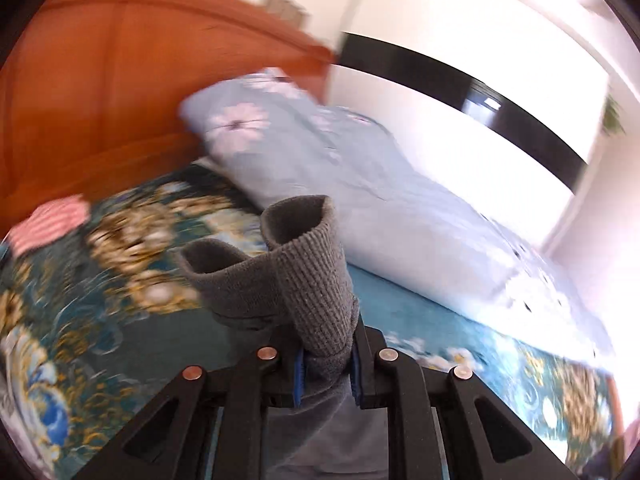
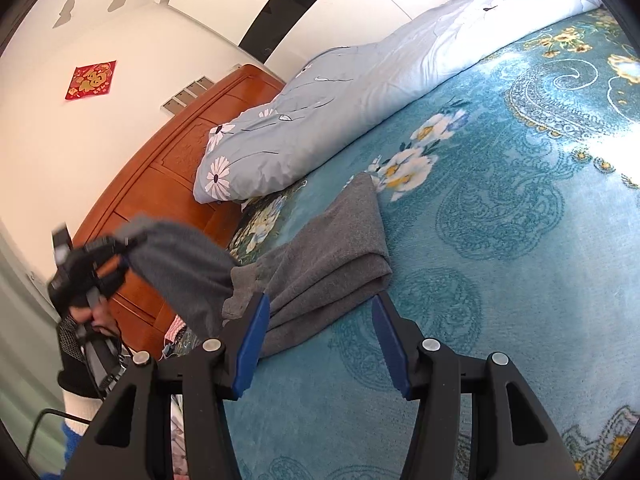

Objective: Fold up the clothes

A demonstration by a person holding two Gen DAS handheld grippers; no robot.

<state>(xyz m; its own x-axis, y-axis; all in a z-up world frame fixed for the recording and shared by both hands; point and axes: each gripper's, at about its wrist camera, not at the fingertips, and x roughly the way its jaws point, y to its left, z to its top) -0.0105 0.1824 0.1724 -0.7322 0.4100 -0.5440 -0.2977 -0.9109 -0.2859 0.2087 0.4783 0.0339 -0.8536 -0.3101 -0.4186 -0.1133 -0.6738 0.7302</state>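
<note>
A grey knit garment (image 2: 328, 256) lies partly folded on the teal floral bedspread (image 2: 500, 220). My left gripper (image 1: 325, 364) is shut on its ribbed grey cuffs (image 1: 308, 264) and holds them up off the bed. In the right wrist view the left gripper (image 2: 124, 246) is at the far left, with the grey fabric hanging from it down to the bed. My right gripper (image 2: 320, 340) is open and empty, its blue pads just in front of the folded part of the garment.
A rolled light-blue floral quilt (image 2: 320, 120) lies along the far side of the bed. An orange wooden headboard (image 1: 100, 80) stands behind. A pink striped cloth (image 1: 52, 224) lies at the left of the bed.
</note>
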